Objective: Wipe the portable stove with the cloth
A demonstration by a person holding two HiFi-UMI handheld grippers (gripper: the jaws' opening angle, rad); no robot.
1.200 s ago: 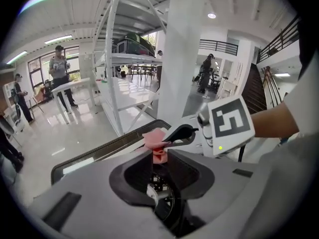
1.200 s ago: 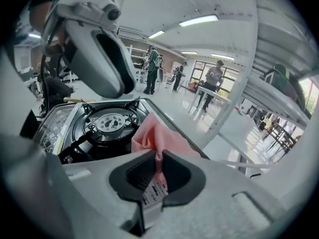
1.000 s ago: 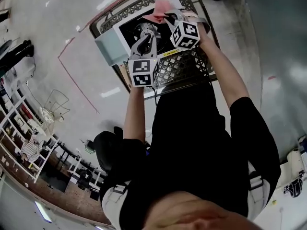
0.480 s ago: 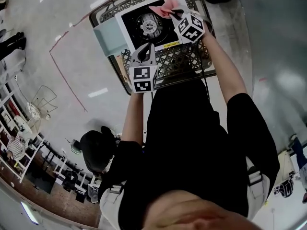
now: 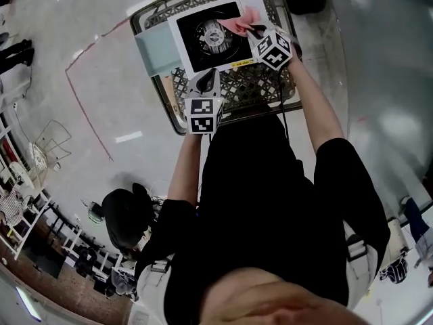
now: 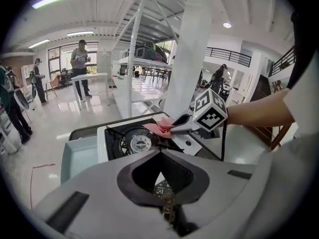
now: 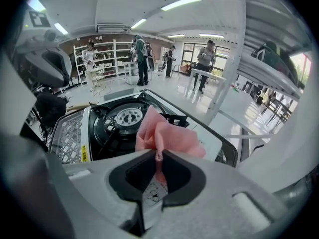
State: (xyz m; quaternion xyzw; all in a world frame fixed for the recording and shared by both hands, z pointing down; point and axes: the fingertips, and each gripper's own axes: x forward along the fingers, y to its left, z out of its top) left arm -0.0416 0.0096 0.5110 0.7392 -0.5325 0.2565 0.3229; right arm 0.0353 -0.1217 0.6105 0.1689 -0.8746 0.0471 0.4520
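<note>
Pink cloth [image 5: 237, 24] sits around 2 o'clock on the portable stove [image 5: 203, 56], probably touching it, pinched tight in your right claw [image 5: 252, 30]. Your left claw [image 5: 206, 80] is closed, empty, at the stove's 6 o'clock over the mesh counter [image 5: 254, 90].

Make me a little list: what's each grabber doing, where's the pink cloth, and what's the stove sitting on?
left gripper: shut, empty, above the table on the near side of the stove
right gripper: shut on the pink cloth
pink cloth: bunched up, over the stove top beside the burner
portable stove: on the metal lattice table
touching: can't tell if the cloth touches the stove
</note>
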